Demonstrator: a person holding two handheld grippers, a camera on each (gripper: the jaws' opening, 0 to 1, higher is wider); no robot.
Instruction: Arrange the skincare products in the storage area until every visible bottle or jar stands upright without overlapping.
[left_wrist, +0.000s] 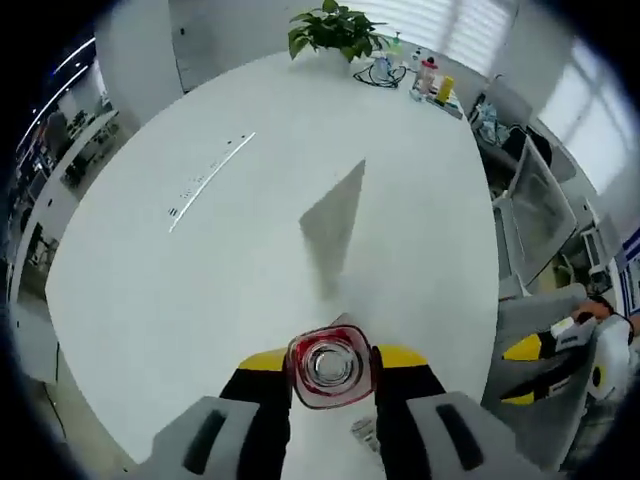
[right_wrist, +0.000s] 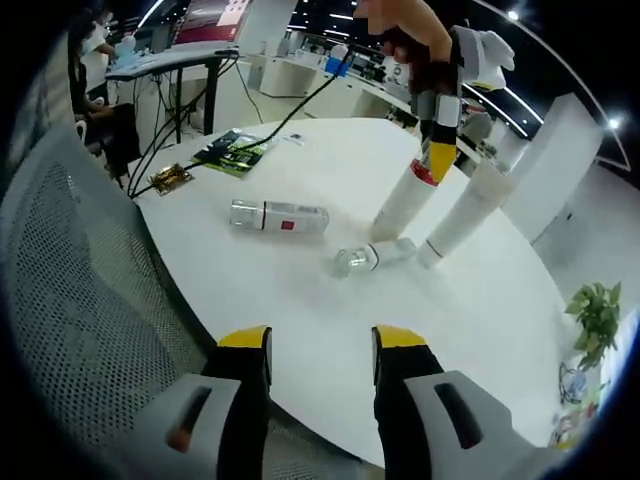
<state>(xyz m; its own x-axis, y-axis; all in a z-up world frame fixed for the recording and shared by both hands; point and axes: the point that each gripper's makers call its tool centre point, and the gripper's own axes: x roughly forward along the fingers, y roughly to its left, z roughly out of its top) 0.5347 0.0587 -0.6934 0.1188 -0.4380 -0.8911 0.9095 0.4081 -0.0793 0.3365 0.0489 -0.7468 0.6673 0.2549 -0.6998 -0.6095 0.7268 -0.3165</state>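
So we've got our left gripper (left_wrist: 331, 368) pinching a tall white bottle (right_wrist: 405, 202) by its red-ringed cap, tilted over the white bench (right_wrist: 480, 300). Our right gripper (right_wrist: 320, 345) hangs with fingers spread. 2 clear bottles (right_wrist: 278, 216) lie flat; another white tube (right_wrist: 462, 222) leans nearby.

Both views look down across the same white table (left_wrist: 250, 230).

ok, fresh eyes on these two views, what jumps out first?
In the left gripper view, the left tool is clamped on a red-trimmed clear bottle, seen end-on over the bare white table. In the right gripper view, the right tool hangs open and empty at the table edge, while a clear bottle with a red label and a smaller clear one lie tipped over.
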